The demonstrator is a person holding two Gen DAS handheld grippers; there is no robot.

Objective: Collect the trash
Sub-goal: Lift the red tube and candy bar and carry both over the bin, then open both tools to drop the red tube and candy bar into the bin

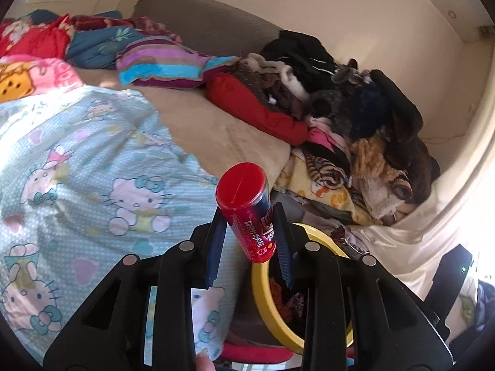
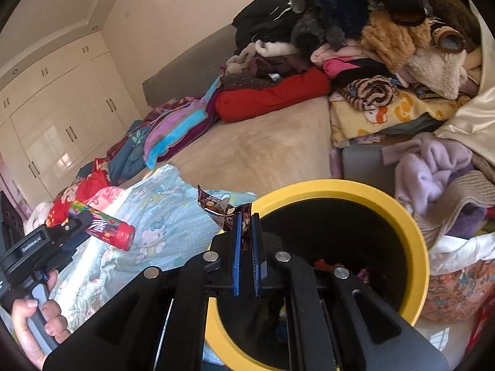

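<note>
My left gripper (image 1: pixel 249 215) is shut on a red candy tube (image 1: pixel 247 210) with a red cap, held above the Hello Kitty blanket beside the bin; the tube also shows in the right wrist view (image 2: pixel 108 228). My right gripper (image 2: pixel 246 216) is shut on a brown snack wrapper (image 2: pixel 222 208), held over the near rim of the yellow-rimmed trash bin (image 2: pixel 420 247). The bin (image 1: pixel 263 290) sits just below and right of the left gripper. Some trash lies inside the bin.
A light blue Hello Kitty blanket (image 1: pixel 77 170) covers the bed's near side. A beige sheet (image 2: pixel 263 148) lies in the middle. A big pile of clothes (image 2: pixel 386 46) and a red cushion (image 2: pixel 272 95) sit behind the bin. White wardrobes (image 2: pixel 55 117) stand at the far wall.
</note>
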